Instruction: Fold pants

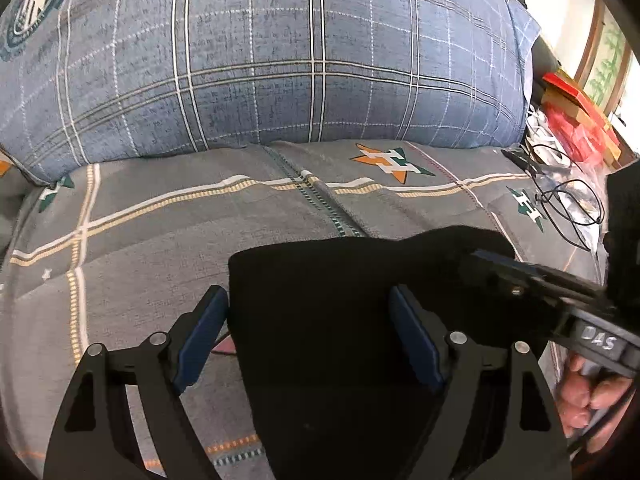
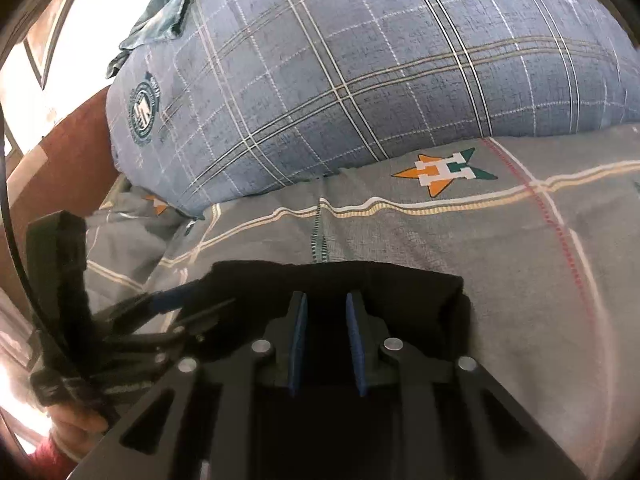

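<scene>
My left gripper gapes wide over the black pants, gripping nothing. My right gripper is narrowed, fabric between its pads; whether it pinches, I cannot tell. The pants lie folded on a grey patterned bedsheet, near a blue plaid pillow.

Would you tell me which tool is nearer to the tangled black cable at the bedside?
Right. The right tool lies on the pants near the cable; the left tool sits farther away.
</scene>
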